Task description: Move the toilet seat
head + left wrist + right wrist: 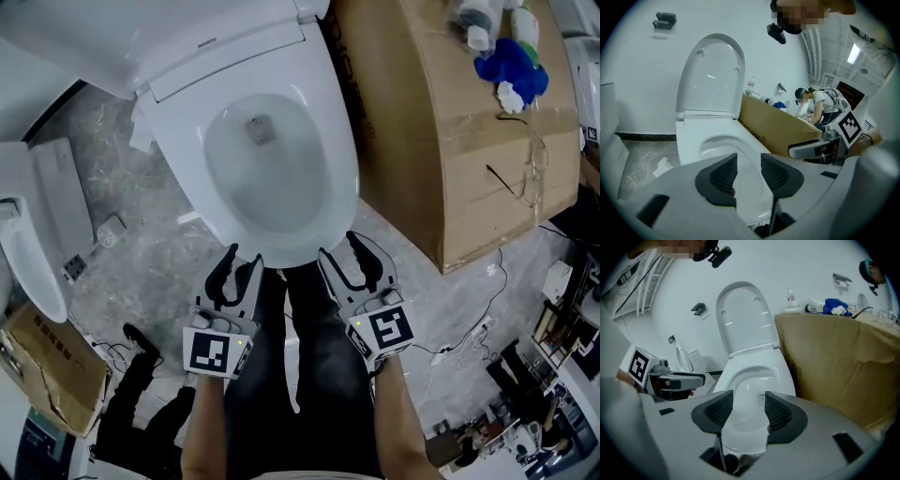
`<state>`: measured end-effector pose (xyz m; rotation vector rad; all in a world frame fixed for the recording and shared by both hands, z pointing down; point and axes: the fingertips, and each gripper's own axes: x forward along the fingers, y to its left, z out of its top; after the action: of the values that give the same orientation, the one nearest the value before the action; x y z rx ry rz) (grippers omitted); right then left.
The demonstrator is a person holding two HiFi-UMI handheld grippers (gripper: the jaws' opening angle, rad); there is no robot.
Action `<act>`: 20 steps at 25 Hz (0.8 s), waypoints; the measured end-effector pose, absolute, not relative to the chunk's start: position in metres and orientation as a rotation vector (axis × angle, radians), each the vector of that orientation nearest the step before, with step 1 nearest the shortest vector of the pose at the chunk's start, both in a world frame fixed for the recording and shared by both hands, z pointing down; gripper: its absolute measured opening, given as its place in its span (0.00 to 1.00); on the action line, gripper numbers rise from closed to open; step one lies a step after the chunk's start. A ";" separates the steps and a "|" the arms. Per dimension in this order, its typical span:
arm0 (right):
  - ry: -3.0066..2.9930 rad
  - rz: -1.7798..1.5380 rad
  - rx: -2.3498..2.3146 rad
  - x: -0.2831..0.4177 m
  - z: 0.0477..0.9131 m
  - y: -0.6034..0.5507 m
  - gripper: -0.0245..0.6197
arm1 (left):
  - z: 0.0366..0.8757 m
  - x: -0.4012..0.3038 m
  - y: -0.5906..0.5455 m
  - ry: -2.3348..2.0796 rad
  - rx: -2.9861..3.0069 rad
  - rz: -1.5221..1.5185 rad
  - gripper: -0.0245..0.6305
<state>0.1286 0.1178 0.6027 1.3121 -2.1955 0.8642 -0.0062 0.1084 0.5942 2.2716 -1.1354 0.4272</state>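
Note:
A white toilet stands in front of me. Its seat ring lies flat on the bowl, and the lid stands upright against the wall; the lid also shows in the right gripper view. Just short of the bowl's near edge, my left gripper is open with nothing between its jaws. My right gripper is beside it at the near right edge, also open and empty. In the left gripper view the dark pads frame the bowl, apart from it. The right pads do the same.
A large cardboard box stands tight against the toilet's right side, with a blue cloth and bottles on top. Another toilet is at the left, with a small carton below it. Cables lie on the floor. A person is behind the box.

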 end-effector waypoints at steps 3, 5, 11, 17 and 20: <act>-2.160 0.902 1.337 0.133 0.616 0.123 0.37 | 0.612 -0.009 0.114 -1.138 2.236 0.460 0.29; -2.137 0.918 1.354 0.136 0.625 0.126 0.38 | 0.625 -0.012 0.119 -1.139 2.208 0.479 0.32; -2.072 0.935 1.380 0.145 0.650 0.134 0.44 | 0.654 -0.017 0.130 -1.156 2.144 0.514 0.42; -2.017 0.995 1.409 0.149 0.673 0.145 0.49 | 0.677 -0.026 0.135 -1.191 2.076 0.527 0.51; -1.991 1.037 1.433 0.151 0.683 0.148 0.53 | 0.686 -0.029 0.137 -1.206 2.048 0.528 0.55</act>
<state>0.1510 0.1481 0.6832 1.4331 -1.9910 1.0367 -0.0293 0.1374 0.6863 2.0484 -1.2064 0.5276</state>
